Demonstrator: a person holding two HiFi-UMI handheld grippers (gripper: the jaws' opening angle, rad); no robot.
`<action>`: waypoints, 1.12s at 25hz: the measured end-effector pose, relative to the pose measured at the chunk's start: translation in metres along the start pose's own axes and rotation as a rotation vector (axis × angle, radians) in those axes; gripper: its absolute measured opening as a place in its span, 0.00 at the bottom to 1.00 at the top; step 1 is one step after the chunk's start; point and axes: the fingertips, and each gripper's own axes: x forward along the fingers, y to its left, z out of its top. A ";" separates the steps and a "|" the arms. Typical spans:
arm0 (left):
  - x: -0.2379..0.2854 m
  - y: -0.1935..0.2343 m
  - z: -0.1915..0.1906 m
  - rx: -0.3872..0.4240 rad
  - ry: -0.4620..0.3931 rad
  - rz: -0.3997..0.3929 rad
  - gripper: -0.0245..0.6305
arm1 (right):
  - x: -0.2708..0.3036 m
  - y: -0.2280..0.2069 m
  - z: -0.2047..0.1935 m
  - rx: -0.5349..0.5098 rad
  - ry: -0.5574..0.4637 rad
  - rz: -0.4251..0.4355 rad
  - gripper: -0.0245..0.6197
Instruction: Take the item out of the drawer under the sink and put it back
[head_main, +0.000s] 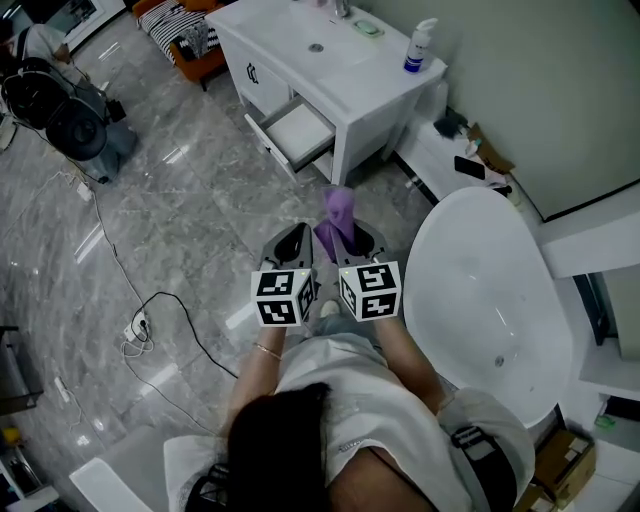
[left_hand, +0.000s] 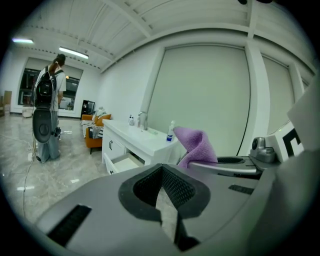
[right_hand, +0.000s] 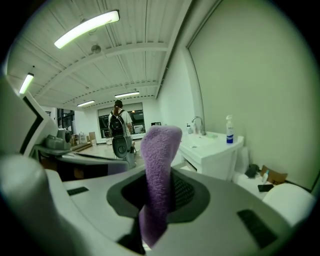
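Observation:
A purple cloth (head_main: 338, 212) sticks up from my right gripper (head_main: 352, 243), whose jaws are shut on it; in the right gripper view the cloth (right_hand: 159, 170) stands upright between the jaws of that gripper (right_hand: 150, 235). My left gripper (head_main: 294, 240) is held just beside it on the left, jaws together with nothing in them; in its own view, that gripper (left_hand: 167, 220) shows only a thin slit. Ahead stands the white sink cabinet (head_main: 330, 60), its lower drawer (head_main: 298, 130) pulled open. Both grippers are over the floor, well short of the drawer (left_hand: 125, 162).
A white bathtub (head_main: 490, 300) lies close on the right. A spray bottle (head_main: 420, 47) stands on the sink counter. Cables (head_main: 140, 320) trail over the marble floor to the left. A person with a backpack (head_main: 60, 90) is at the far left, and an orange sofa (head_main: 190, 40) stands beyond the cabinet.

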 end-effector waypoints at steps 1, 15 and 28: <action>0.004 0.000 0.001 -0.001 -0.001 0.006 0.04 | 0.002 -0.004 0.001 -0.002 0.002 0.003 0.17; 0.030 0.001 0.010 -0.004 -0.017 0.048 0.04 | 0.022 -0.026 0.005 -0.020 0.014 0.039 0.17; 0.070 0.023 0.016 -0.020 -0.005 0.043 0.04 | 0.062 -0.045 0.011 -0.021 0.037 0.026 0.17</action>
